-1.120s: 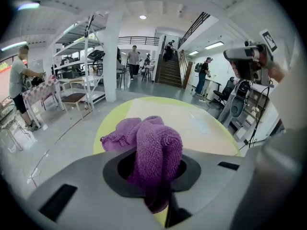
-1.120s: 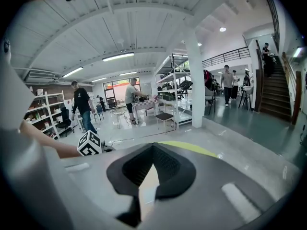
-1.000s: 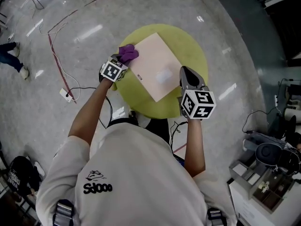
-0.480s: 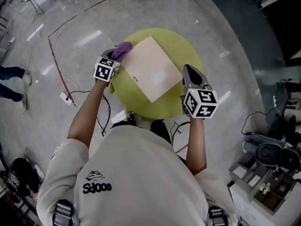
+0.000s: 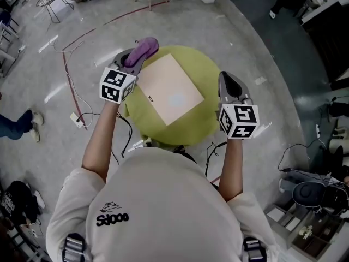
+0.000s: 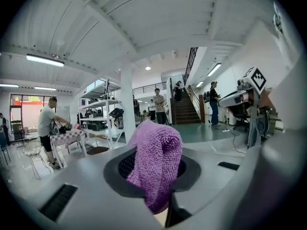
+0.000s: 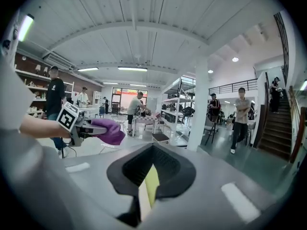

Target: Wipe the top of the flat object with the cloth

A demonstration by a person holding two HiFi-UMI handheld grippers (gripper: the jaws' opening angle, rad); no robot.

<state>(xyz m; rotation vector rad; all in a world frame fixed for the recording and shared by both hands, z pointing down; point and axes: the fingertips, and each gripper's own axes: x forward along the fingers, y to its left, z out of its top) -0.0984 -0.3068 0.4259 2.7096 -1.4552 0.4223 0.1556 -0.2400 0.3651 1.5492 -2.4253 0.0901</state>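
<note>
Green table [image 5: 211, 74] bears board [image 5: 169, 89], cloth [image 5: 143, 49] aloft

Large open-plan workshop or laboratory hall. Floor: polished grey concrete floor [image 5: 262, 48], with a loose red cable [image 5: 66, 78] and a white plug block [image 5: 76, 119] lying on it. Overhead: vaulted white ribbed ceiling [image 6: 144, 13] with fluorescent strip lights [image 6: 45, 60]. Structure: white square column [image 6: 127, 104]; dark staircase [image 6: 189, 111] rising to a railed mezzanine [image 7: 235, 86]. Fittings: open metal shelving racks [image 6: 98, 110] loaded with gear; small table with a checked cloth [image 6: 67, 137]; grey trays of equipment [image 5: 302, 214]. Several standing people [image 6: 158, 104].
</note>
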